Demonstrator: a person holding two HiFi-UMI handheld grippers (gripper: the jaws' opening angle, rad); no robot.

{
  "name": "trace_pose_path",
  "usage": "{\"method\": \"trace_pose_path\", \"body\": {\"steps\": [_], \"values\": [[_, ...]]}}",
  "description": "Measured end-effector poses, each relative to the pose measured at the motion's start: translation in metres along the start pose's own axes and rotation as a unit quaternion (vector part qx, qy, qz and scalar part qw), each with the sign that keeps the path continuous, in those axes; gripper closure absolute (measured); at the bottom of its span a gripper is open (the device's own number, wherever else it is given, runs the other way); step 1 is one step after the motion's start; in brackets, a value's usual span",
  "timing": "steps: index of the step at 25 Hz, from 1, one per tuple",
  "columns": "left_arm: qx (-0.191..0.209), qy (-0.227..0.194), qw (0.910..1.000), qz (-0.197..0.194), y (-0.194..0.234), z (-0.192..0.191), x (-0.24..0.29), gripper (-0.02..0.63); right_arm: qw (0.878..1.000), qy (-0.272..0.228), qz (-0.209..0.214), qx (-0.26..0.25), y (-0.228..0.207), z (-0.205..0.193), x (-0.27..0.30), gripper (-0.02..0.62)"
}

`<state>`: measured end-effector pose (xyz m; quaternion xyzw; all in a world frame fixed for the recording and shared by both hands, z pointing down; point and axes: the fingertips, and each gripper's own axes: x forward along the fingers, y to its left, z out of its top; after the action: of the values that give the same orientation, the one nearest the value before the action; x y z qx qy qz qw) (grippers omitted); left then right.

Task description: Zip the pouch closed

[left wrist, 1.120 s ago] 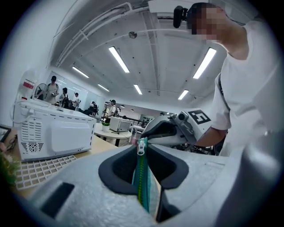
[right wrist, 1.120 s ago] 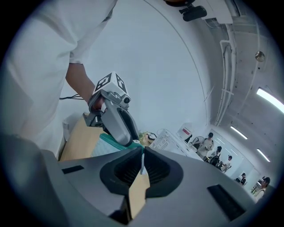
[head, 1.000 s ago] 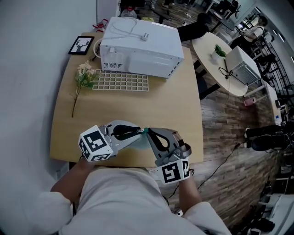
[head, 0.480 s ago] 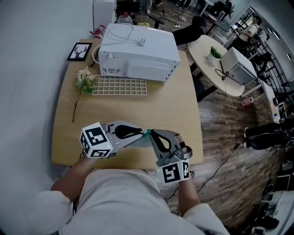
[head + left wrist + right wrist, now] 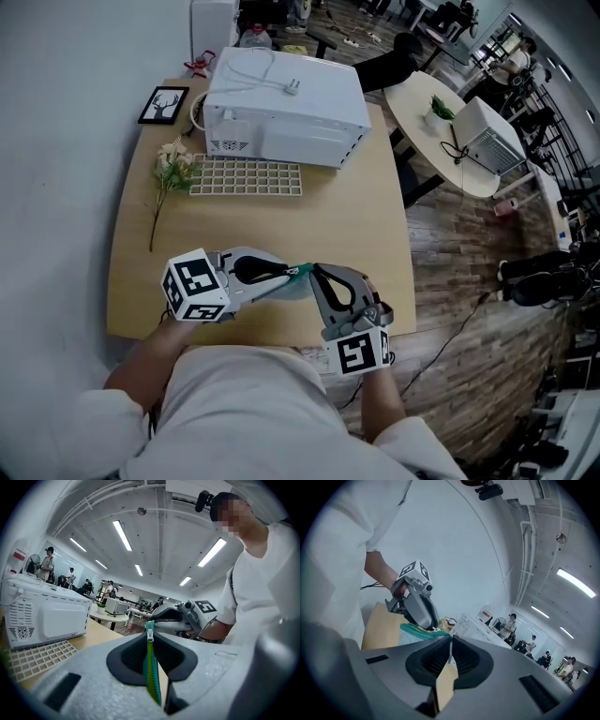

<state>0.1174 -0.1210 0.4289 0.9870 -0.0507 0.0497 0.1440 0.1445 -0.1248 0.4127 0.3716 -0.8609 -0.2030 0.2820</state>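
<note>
Head view: both grippers meet tip to tip over the near edge of the wooden table (image 5: 244, 225), just in front of the person's torso. The left gripper (image 5: 281, 273) comes in from the left and the right gripper (image 5: 314, 275) from the right. The pouch (image 5: 292, 287) is stretched between them (teal top edge, pale body), low over the tabletop. At the far end of the table are a white microwave (image 5: 281, 94), a grid tray (image 5: 246, 175) in front of it, a flower sprig (image 5: 169, 173) and a framed picture (image 5: 165, 105) on the left side.

Left gripper view: the left gripper (image 5: 150, 644) has its jaws pressed together on the pouch's (image 5: 151, 667) green-teal zip strip, which runs edge-on up through them. The silver zip slider (image 5: 150, 626) sits just past the jaw tips. The right gripper (image 5: 180, 616) is right behind it. The microwave (image 5: 42, 616) and the grid tray (image 5: 33, 656) are off to the left.

Right gripper view: the right gripper (image 5: 451, 641) has its jaws closed to a thin line, pinching a narrow pale sliver at the pouch's end (can't tell if it's the pull tab or fabric). The pouch (image 5: 415, 632) extends away from the tips, teal rim above a white mesh side. The left gripper (image 5: 415, 602) clamps its far end, with the person's hand behind it.
</note>
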Motion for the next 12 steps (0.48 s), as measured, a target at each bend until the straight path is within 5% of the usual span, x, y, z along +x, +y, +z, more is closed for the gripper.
{"method": "trace_pose_path", "body": {"steps": [12], "values": [[0.0,0.001,1.0,0.008,0.013,0.0,-0.007,0.558,0.999,-0.003,-0.013,0.038,-0.013,-0.003,0.006,0.577]]}}
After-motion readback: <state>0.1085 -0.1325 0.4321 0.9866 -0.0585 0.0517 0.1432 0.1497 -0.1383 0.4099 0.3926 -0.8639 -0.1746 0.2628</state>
